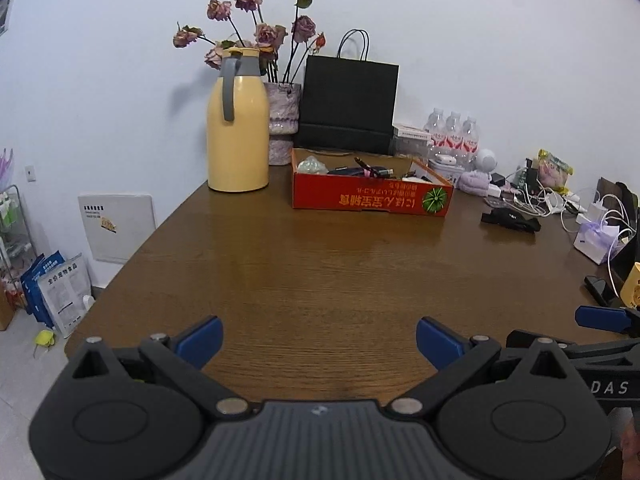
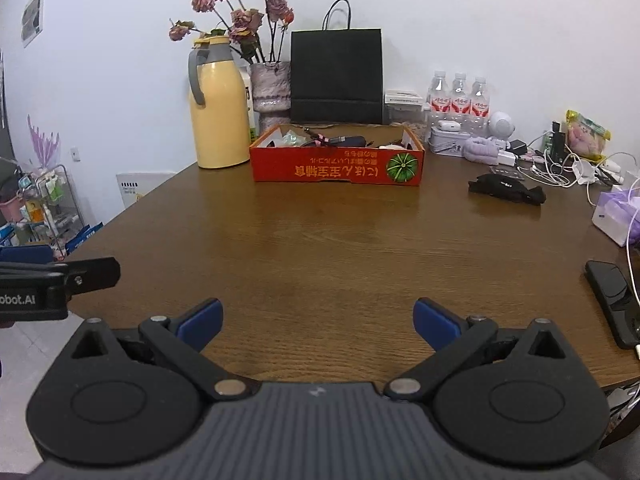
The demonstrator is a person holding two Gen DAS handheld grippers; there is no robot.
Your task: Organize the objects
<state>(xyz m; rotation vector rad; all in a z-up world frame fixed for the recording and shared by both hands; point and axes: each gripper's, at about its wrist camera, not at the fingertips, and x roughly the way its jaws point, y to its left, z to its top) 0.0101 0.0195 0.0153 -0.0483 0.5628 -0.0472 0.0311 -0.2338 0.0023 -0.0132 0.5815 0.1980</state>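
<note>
A red cardboard box (image 1: 372, 196) (image 2: 336, 166) stands at the far middle of the brown wooden table (image 1: 320, 272) (image 2: 340, 248). It holds several small items, among them pens and a pale green object (image 1: 314, 166). A black folded item (image 1: 510, 218) (image 2: 506, 188) lies on the table to the right of the box. My left gripper (image 1: 319, 342) is open and empty above the table's near edge. My right gripper (image 2: 318, 322) is open and empty, beside the left one. Each gripper shows at the edge of the other's view.
A yellow thermos jug (image 1: 238, 136) (image 2: 218, 116), a vase of dried roses (image 1: 284, 120) and a black paper bag (image 1: 348, 108) stand behind the box. Water bottles (image 2: 458, 100), cables, chargers and a purple-ribboned bag (image 1: 596, 240) crowd the right. A black phone (image 2: 614, 300) lies near right.
</note>
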